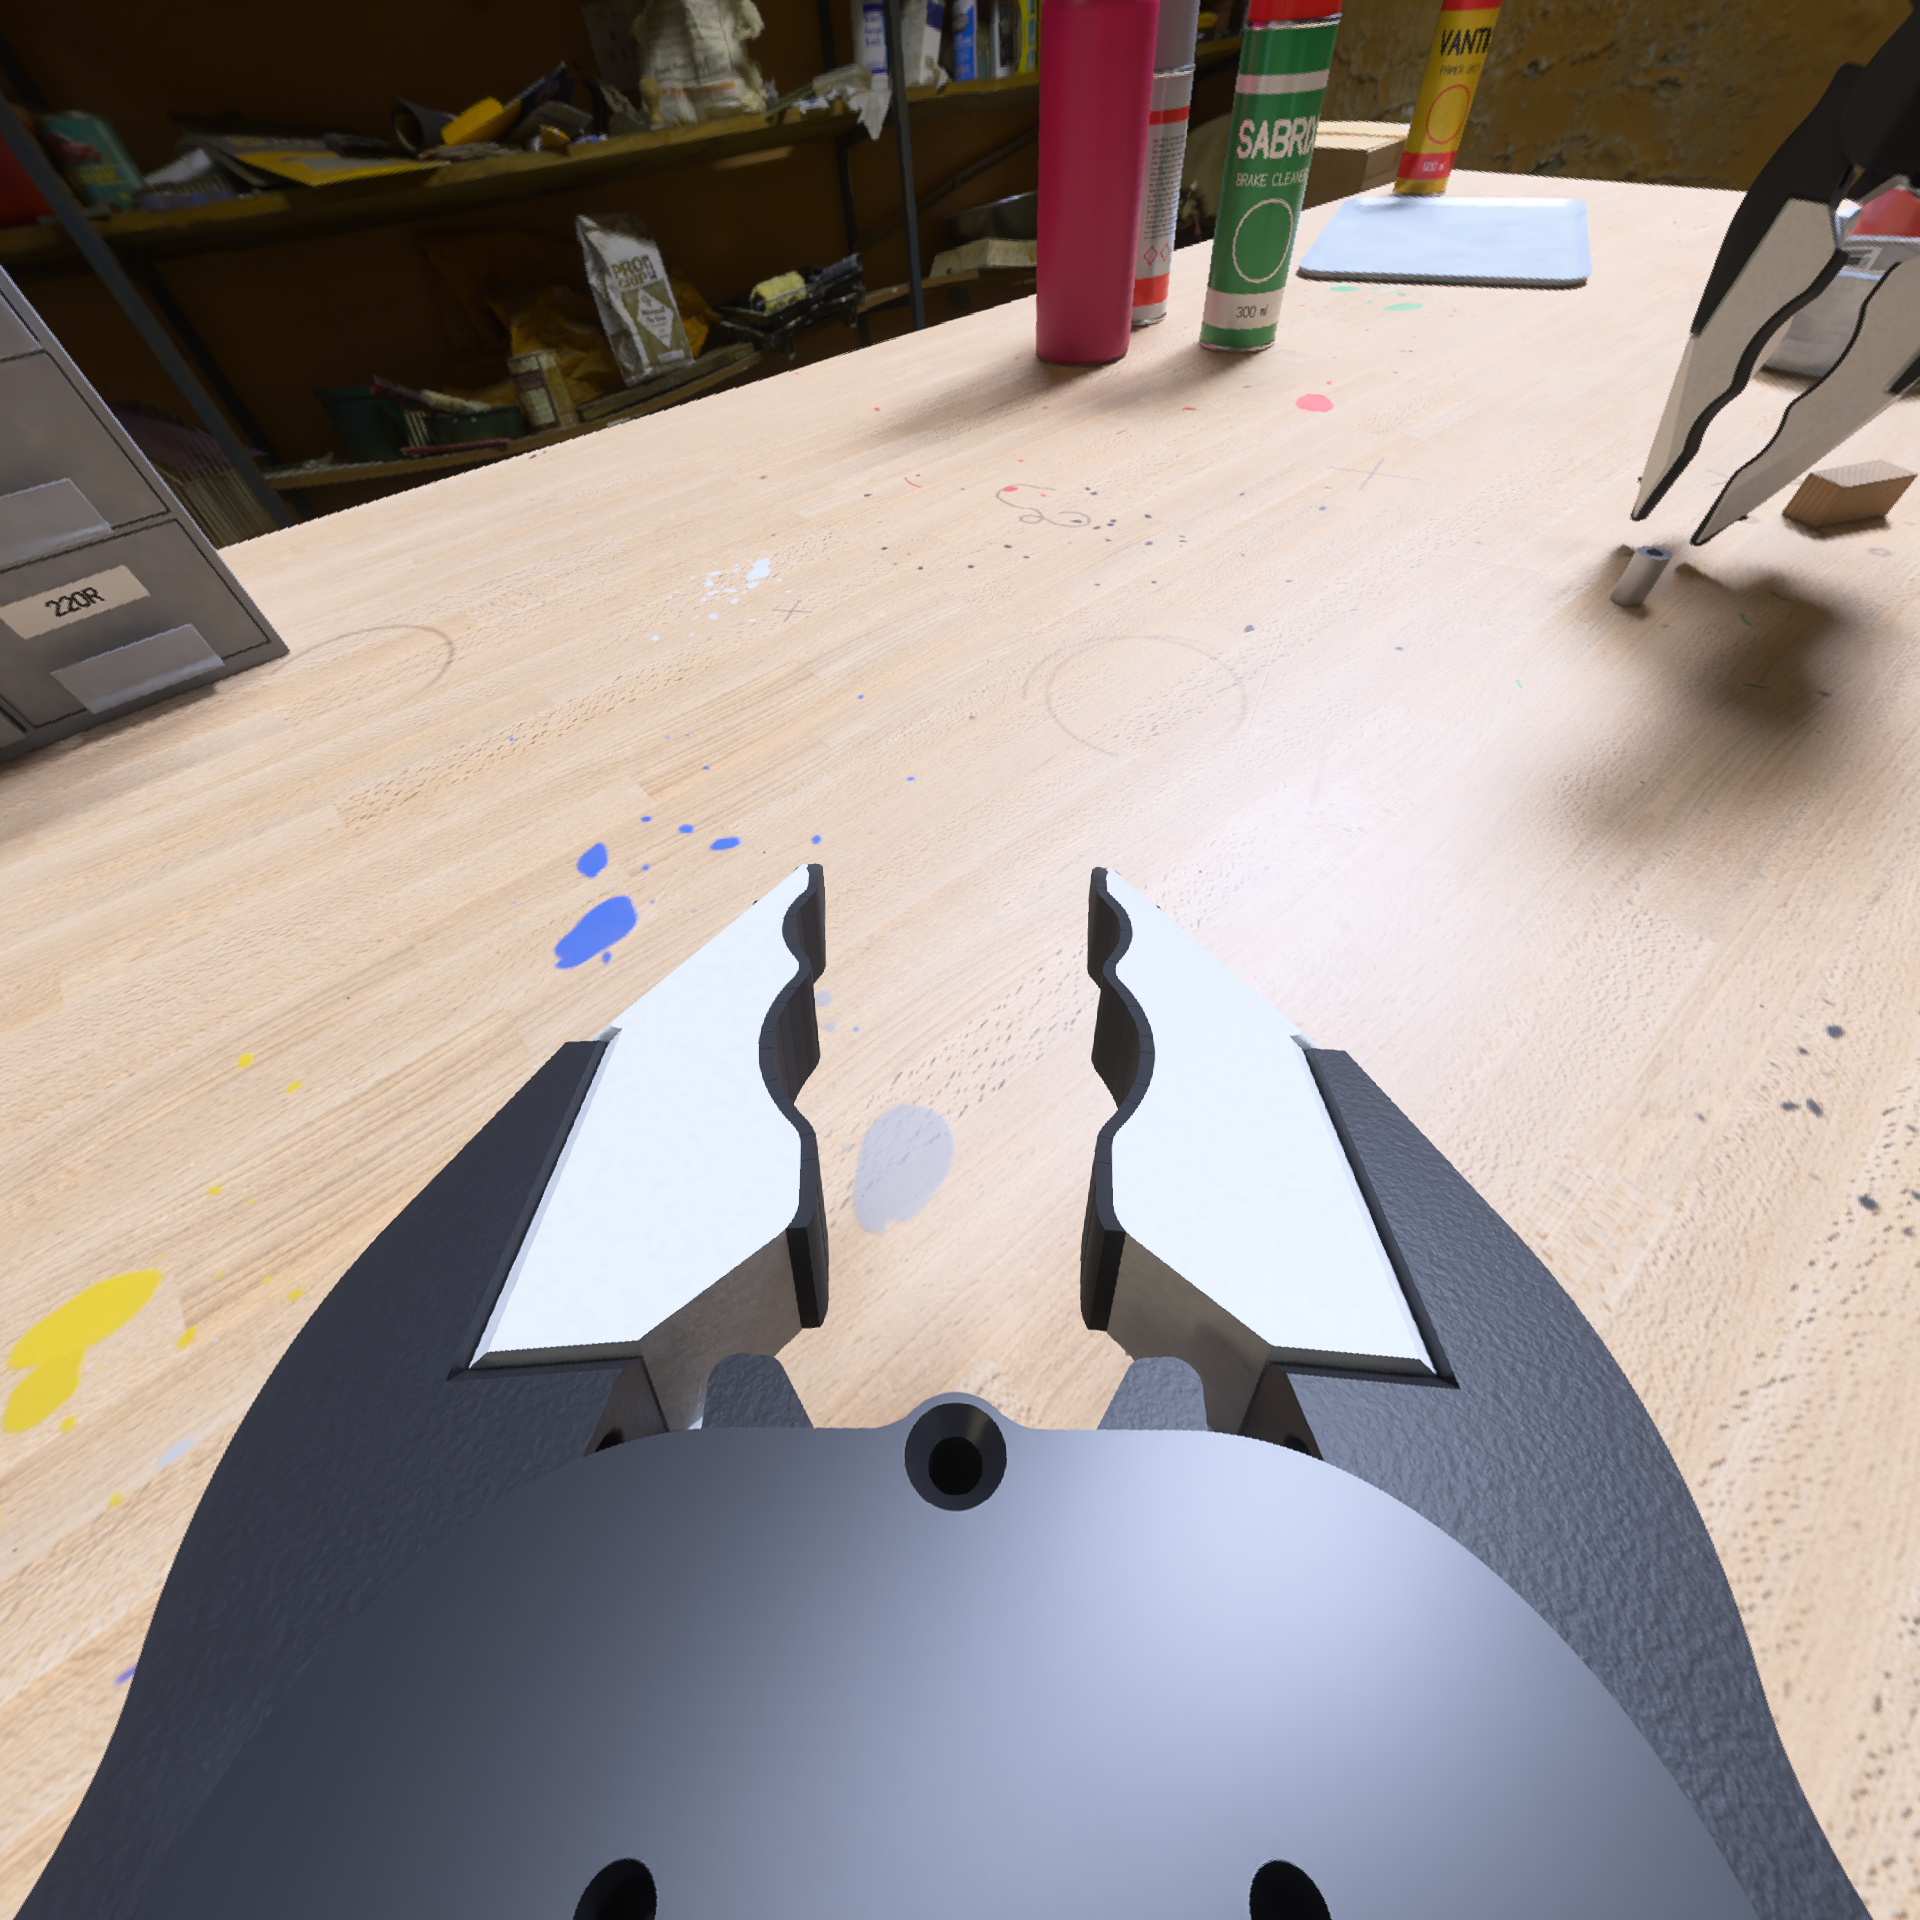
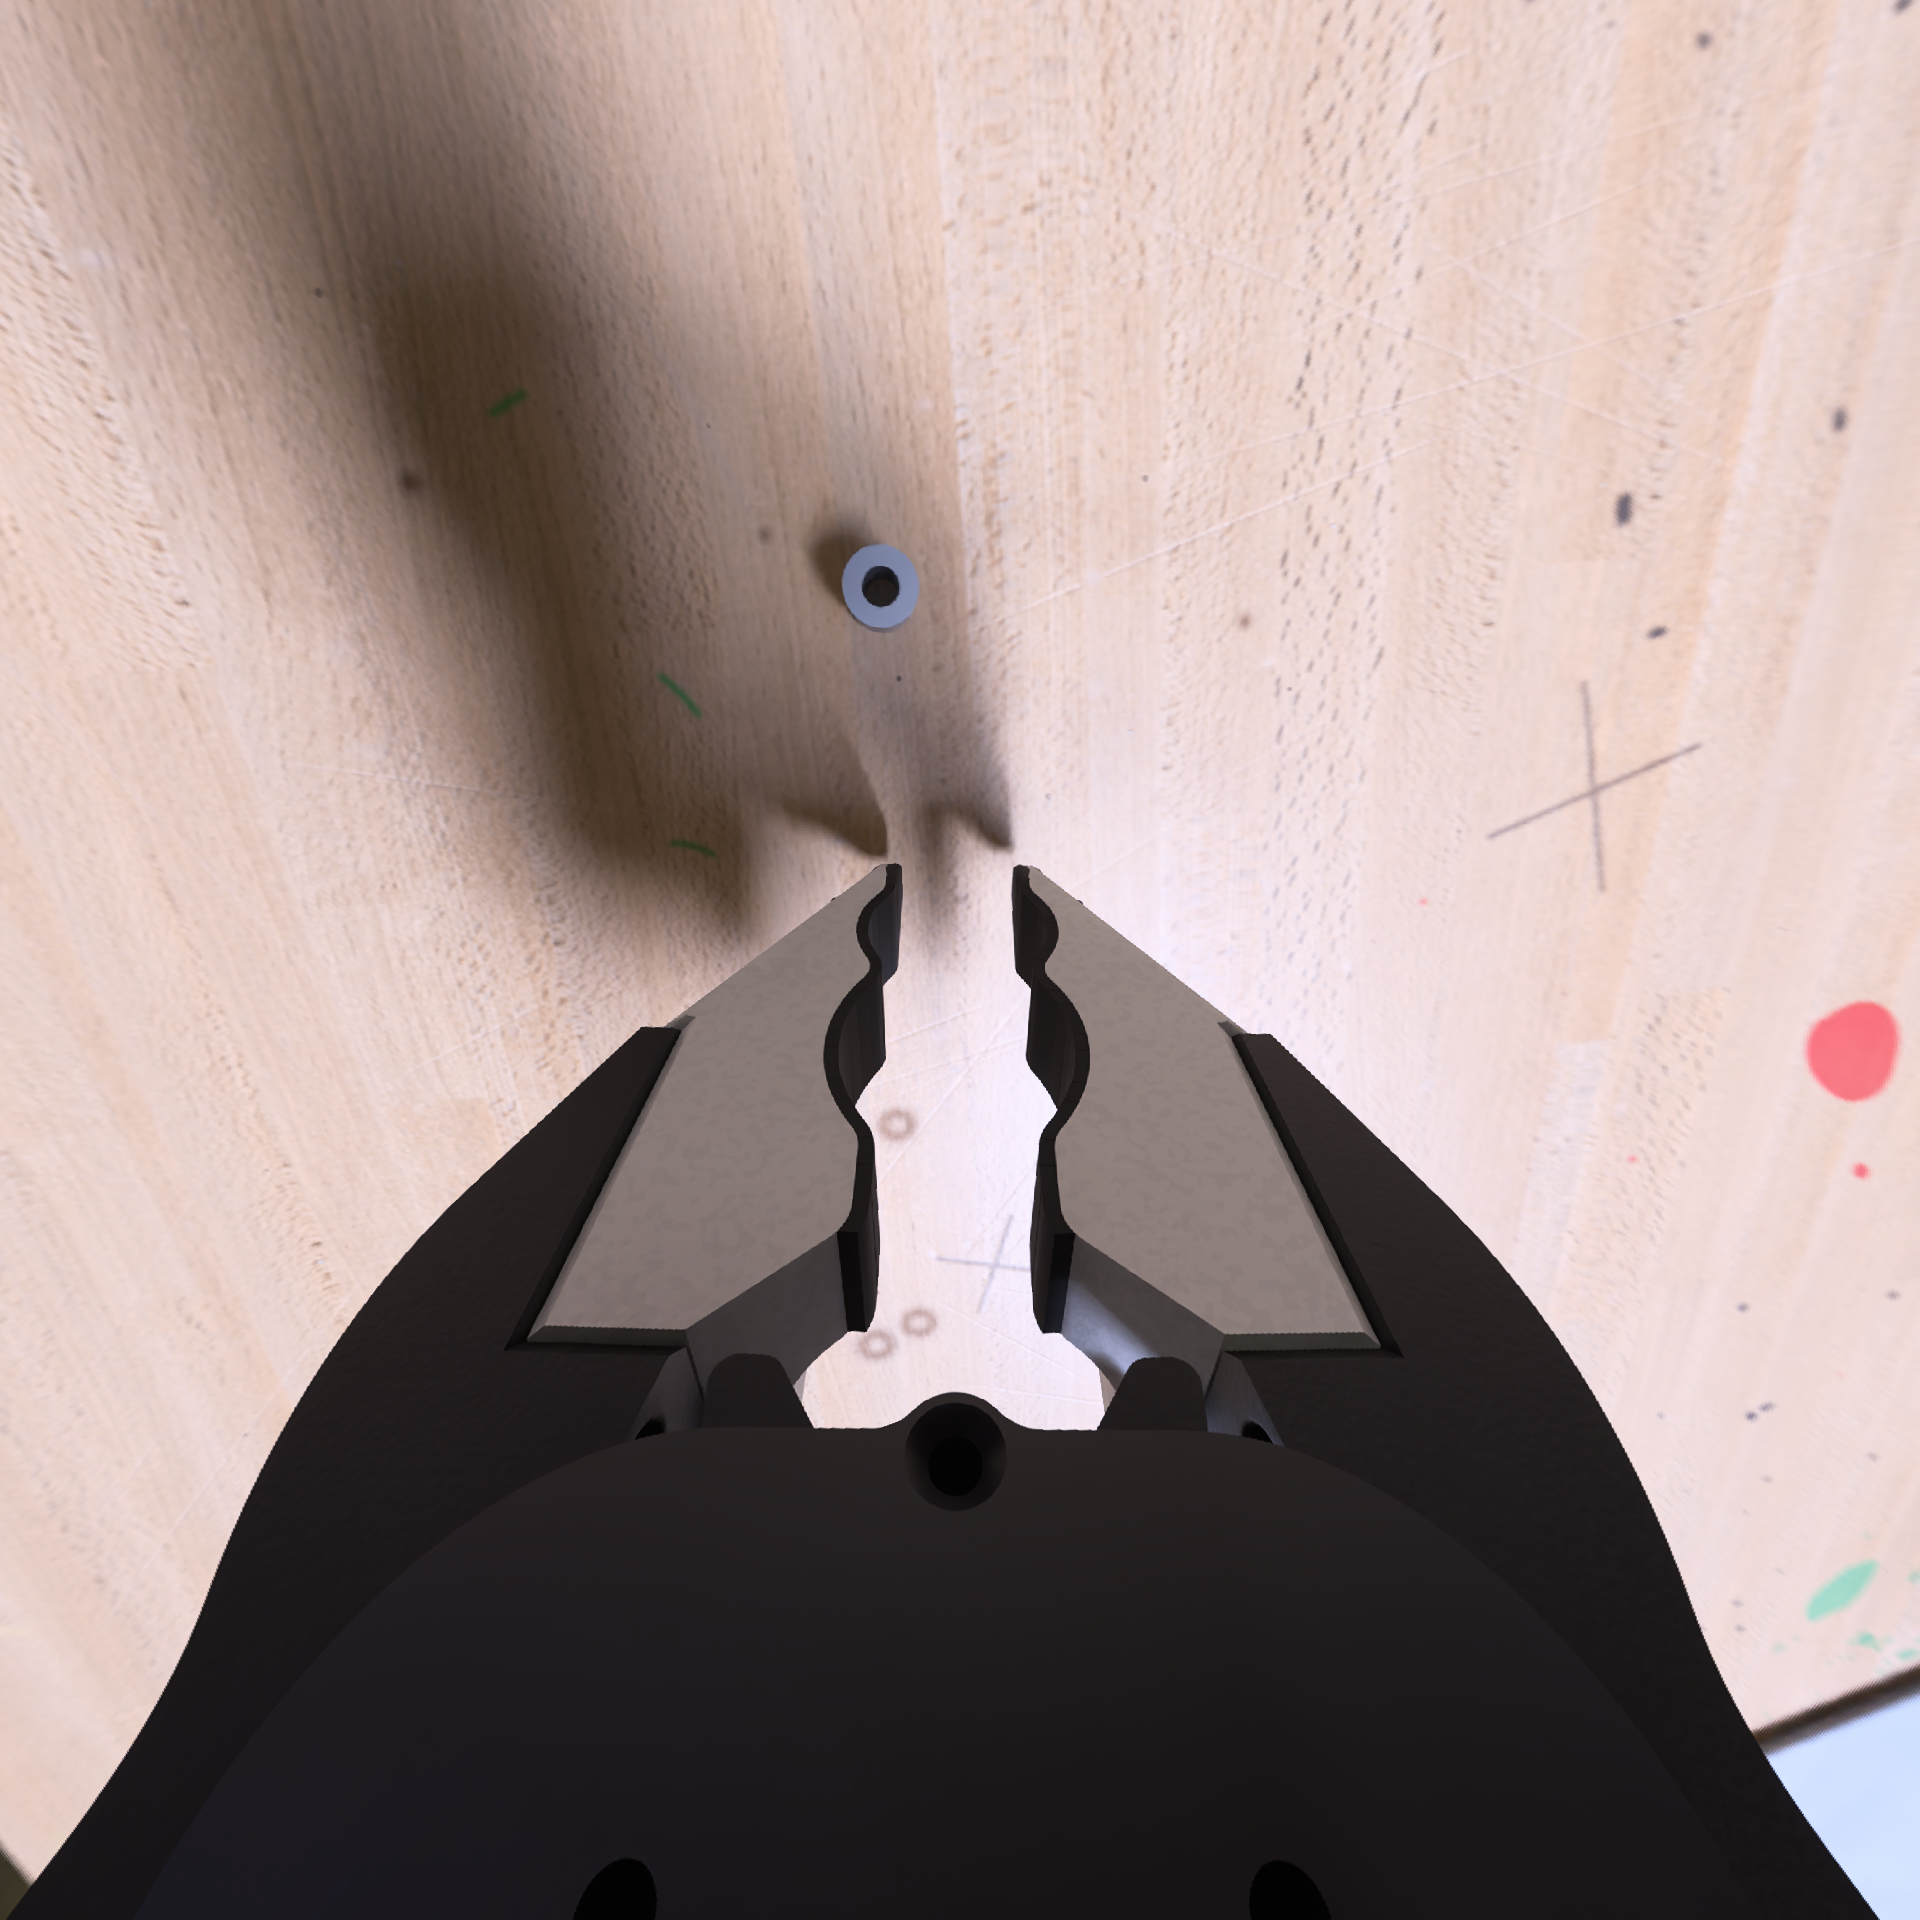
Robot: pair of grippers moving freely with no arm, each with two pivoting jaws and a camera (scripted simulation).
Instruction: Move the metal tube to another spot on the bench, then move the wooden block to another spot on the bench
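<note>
The metal tube (image 1: pixel 1640 575) is a short grey cylinder standing upright on the bench at the far right of the left wrist view. From above in the right wrist view it (image 2: pixel 881 587) shows as a grey ring, ahead of and slightly left of my right gripper (image 2: pixel 956 878), which points down at the bench, open and empty. In the left wrist view the right gripper (image 1: pixel 1671 525) hovers just above and beside the tube. The wooden block (image 1: pixel 1847 494) lies just behind it. My left gripper (image 1: pixel 954 878) is open and empty over the bench.
A pink bottle (image 1: pixel 1091 177), several spray cans (image 1: pixel 1265 187) and a grey tray (image 1: pixel 1449 241) stand at the bench's far side. A grey drawer cabinet (image 1: pixel 94 561) stands at the left. A metal can (image 1: pixel 1829 301) stands behind the right gripper. The tray corner (image 2: pixel 1849 1808) shows at lower right.
</note>
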